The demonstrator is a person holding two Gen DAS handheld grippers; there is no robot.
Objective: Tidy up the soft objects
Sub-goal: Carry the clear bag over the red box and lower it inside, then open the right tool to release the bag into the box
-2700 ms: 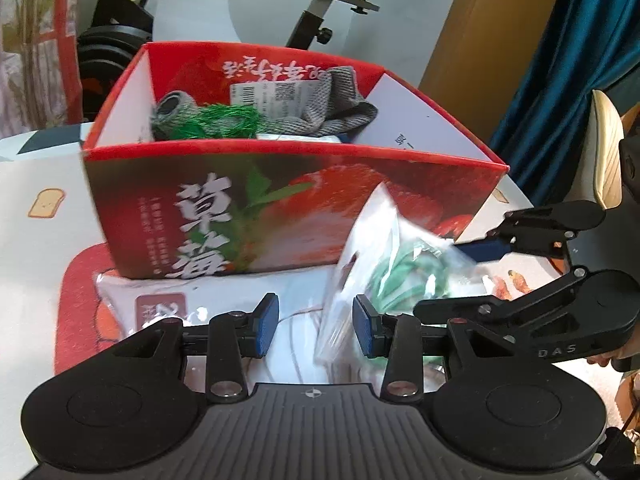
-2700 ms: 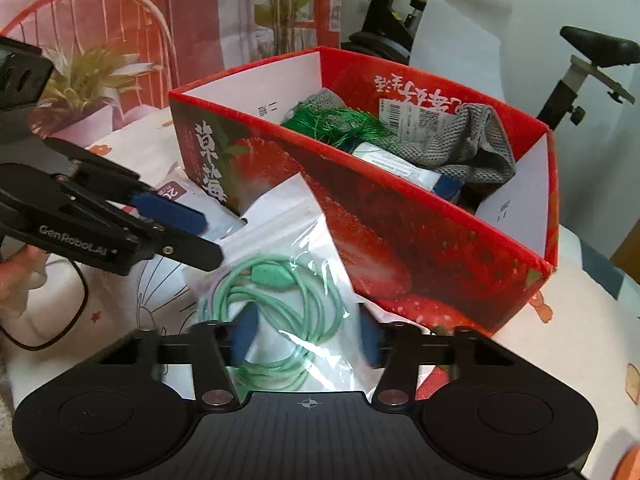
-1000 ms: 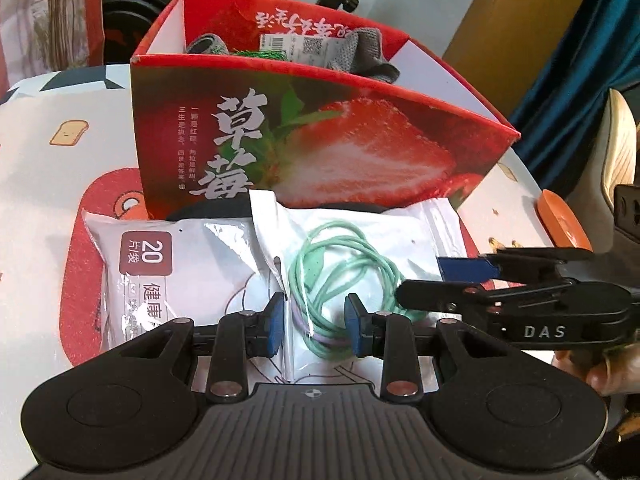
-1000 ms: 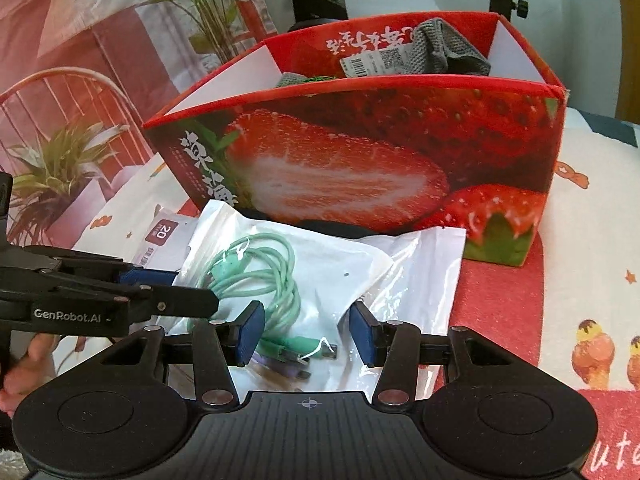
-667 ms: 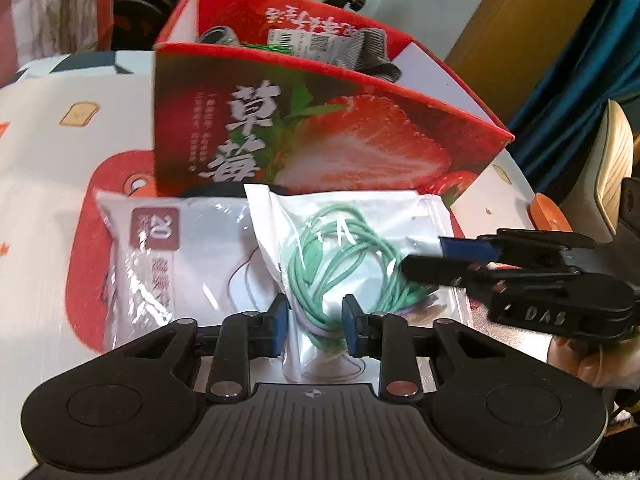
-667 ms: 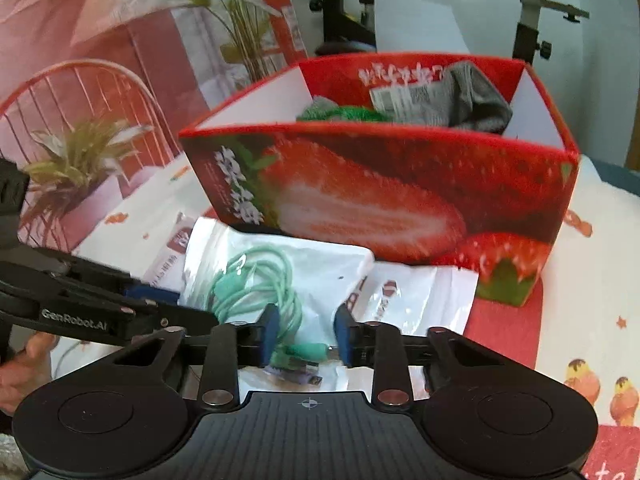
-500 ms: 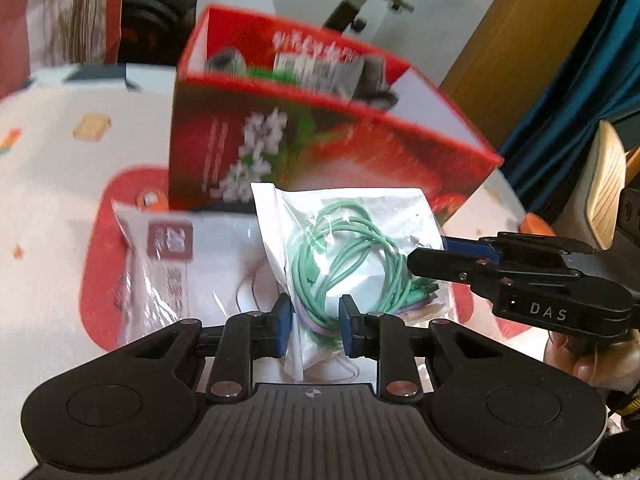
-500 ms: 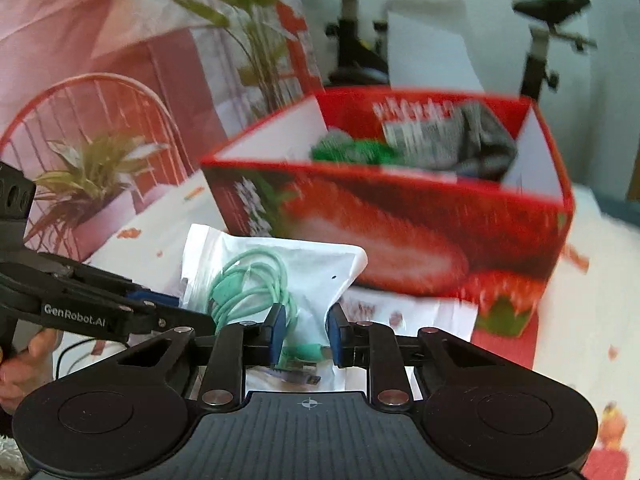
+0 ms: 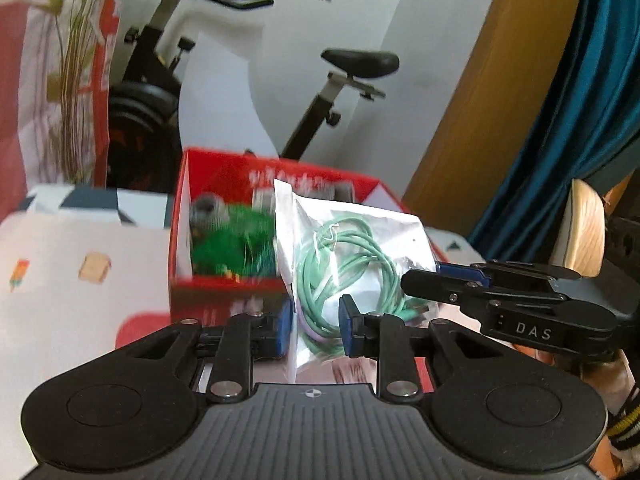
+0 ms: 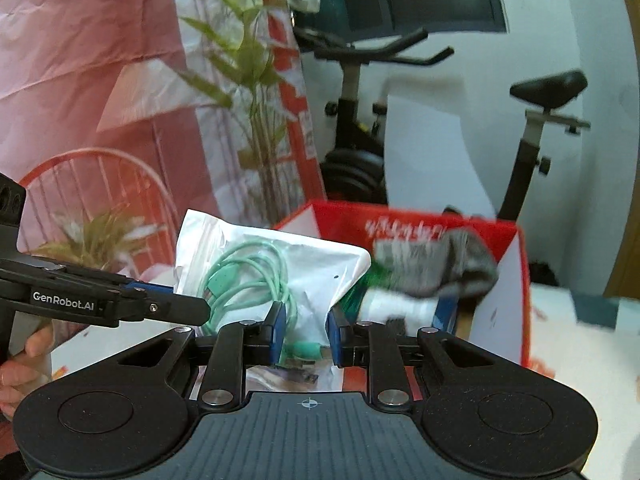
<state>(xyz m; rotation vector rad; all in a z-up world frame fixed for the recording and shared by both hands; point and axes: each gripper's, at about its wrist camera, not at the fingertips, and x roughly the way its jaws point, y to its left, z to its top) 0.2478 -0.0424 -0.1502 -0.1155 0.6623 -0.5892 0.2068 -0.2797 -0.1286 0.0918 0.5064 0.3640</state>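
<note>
Each black hand-held gripper [image 9: 314, 330] [image 10: 305, 334] has blue pads [image 9: 347, 330], silver screws and white lettering.

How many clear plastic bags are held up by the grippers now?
1: the clear plastic bag with a green cable, pinched by left gripper and right gripper, before the red box. Others may be hidden below.

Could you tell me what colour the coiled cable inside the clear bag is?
Mint green cable; the right wrist view shows it best.

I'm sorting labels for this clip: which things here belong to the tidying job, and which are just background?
Job: bagged green cable, held by left claw and right claw; red strawberry box; grey cloth inside.

Background: exercise bike, plant, blue curtain.
</note>
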